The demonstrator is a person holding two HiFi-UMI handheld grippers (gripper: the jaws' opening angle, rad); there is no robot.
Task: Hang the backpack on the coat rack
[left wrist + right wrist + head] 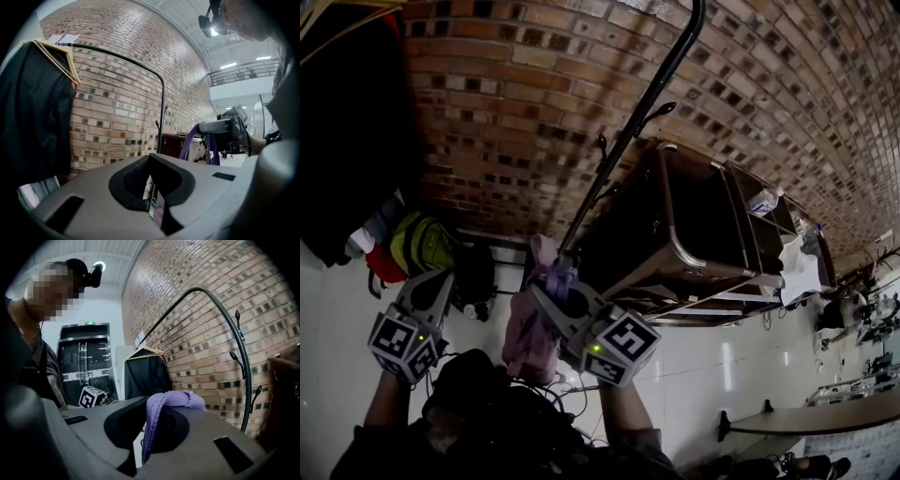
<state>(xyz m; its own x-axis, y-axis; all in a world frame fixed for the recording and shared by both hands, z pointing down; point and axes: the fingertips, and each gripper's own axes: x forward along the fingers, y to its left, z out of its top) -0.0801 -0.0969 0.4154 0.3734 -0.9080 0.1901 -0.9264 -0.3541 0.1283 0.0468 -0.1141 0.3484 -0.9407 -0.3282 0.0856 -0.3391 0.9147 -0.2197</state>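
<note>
A pink and purple backpack (528,333) hangs from its purple knitted strap (173,401), and my right gripper (551,286) is shut on that strap. In the right gripper view the strap drapes over the upper jaw and runs down into the pinch (140,446). The black coat rack (647,103) is a curved pole with hooks (236,357), standing before the brick wall just beyond the backpack. My left gripper (431,281) is to the left of the backpack and apart from it, its jaws (154,206) together with nothing seen between them. The right gripper (220,129) with the strap also shows there.
A dark garment on a wooden hanger (37,108) hangs left of the rack. Yellow-green and red bags (417,246) lie at the wall's foot. A brown cabinet (694,225) stands right of the rack, shelves (778,225) beyond it. A long bench (825,412) sits lower right.
</note>
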